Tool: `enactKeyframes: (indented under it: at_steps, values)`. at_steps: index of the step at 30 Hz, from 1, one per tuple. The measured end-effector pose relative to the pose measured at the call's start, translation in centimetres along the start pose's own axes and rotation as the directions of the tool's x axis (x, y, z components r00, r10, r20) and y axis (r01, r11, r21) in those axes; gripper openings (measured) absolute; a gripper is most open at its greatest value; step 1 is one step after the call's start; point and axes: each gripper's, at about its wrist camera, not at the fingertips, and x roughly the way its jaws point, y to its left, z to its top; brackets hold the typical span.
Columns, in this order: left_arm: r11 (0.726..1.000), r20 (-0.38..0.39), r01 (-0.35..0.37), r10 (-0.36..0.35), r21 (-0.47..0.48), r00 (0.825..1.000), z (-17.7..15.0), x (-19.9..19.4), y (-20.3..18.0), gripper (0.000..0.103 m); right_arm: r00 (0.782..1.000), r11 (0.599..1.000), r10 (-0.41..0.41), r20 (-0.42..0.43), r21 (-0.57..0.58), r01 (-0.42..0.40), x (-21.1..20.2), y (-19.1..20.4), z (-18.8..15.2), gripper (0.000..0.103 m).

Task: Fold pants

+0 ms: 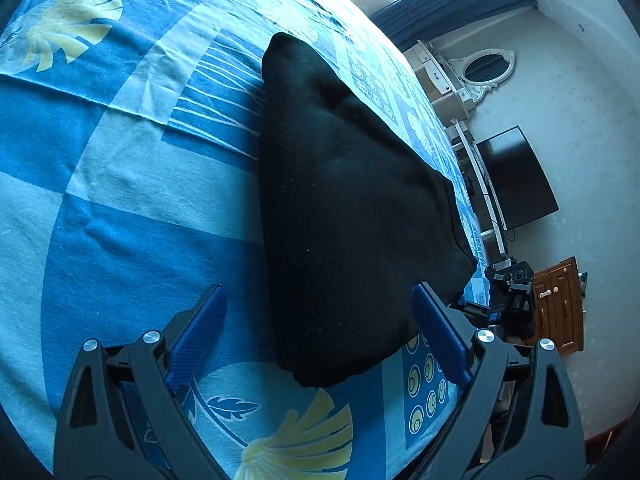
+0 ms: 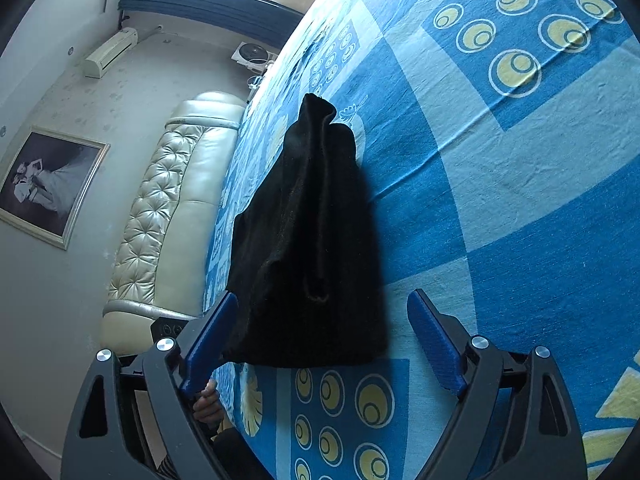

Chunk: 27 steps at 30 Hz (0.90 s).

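Left wrist view shows the black pants (image 1: 344, 208) lying as a folded bundle on the bed (image 1: 120, 184), filling the centre of the frame and tapering toward the upper middle; the right wrist view shows the same pants (image 2: 308, 248) in its centre, the near edge just above the blue fingers. Both tools stand wide open and hold nothing: the left gripper (image 1: 320, 320) has its jaws spread to either side of the bundle's near end, with no pad pressing cloth, and the right gripper (image 2: 320, 328) likewise straddles the near hem without touching it, as far as can be told.

The main risk, I judge, lies in the loose layers. In the right wrist view the far end looks bunched and uneven (a ridge runs down the middle), so any further fold may trap that crease or come out lopsided. A pinch that catches only the top layer would peel the bundle open. Jaws closing low could also grab the patterned sheet (image 2: 500, 184) and drag it along. At the right of the left wrist view the pants lie close to the bed's edge, so a sideways tug could slide them off.
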Motion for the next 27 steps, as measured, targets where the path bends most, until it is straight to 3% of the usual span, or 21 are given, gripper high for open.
enactKeyframes:
  at_steps: [6, 9, 10, 11, 12, 14, 17, 20, 27]
  values:
    - [0.996, -0.011, 0.084, -0.084, -0.041, 0.996, -0.1, 1.2, -0.7, 0.093, 0.998, 0.995, 0.063, 0.001, 0.074, -0.063, 2.0, -0.4, 0.1, 0.086]
    - [0.998, -0.011, 0.064, -0.064, -0.023, 0.998, -0.4, 2.0, -1.2, 0.093, 0.997, 0.994, 0.079, 0.004, 0.079, -0.079, 2.6, -0.3, 0.0, 0.086]
    - [0.998, -0.006, 0.055, -0.055, -0.013, 0.998, -0.5, 2.1, -1.5, 0.089, 0.997, 0.994, 0.083, -0.003, 0.074, -0.082, 2.7, -0.2, 0.0, 0.086]
    - [0.999, -0.006, 0.039, -0.039, -0.004, 0.999, -0.7, 2.2, -1.7, 0.077, 0.997, 0.996, 0.072, -0.013, 0.058, -0.071, 2.9, 0.1, -0.1, 0.084]
    - [1.0, -0.012, 0.011, -0.011, 0.001, 1.0, -0.8, 2.5, -1.8, 0.074, 0.999, 0.999, 0.039, -0.025, 0.035, -0.038, 3.0, 0.4, -0.2, 0.081]
    - [0.999, 0.0, -0.026, 0.026, 0.02, 1.0, -0.9, 2.4, -2.2, 0.059, 0.998, 0.999, -0.03, -0.06, 0.014, 0.031, 3.5, 0.4, -0.5, 0.052]
    - [0.996, 0.013, -0.077, 0.076, 0.053, 0.997, -1.1, 2.0, -3.1, 0.044, 0.998, 1.0, -0.015, -0.058, 0.013, 0.016, 3.4, 0.8, -0.7, 0.039]
    - [0.994, 0.023, -0.097, 0.096, 0.053, 0.995, -1.2, 1.3, -3.9, 0.036, 0.999, 1.0, -0.005, -0.053, -0.002, 0.005, 2.8, 1.4, -1.2, 0.037]
    - [0.984, 0.032, -0.169, 0.168, 0.061, 0.985, -2.9, 0.3, -5.4, 0.035, 0.997, 1.0, 0.009, -0.071, 0.004, -0.009, 1.8, 1.2, -3.1, 0.036]
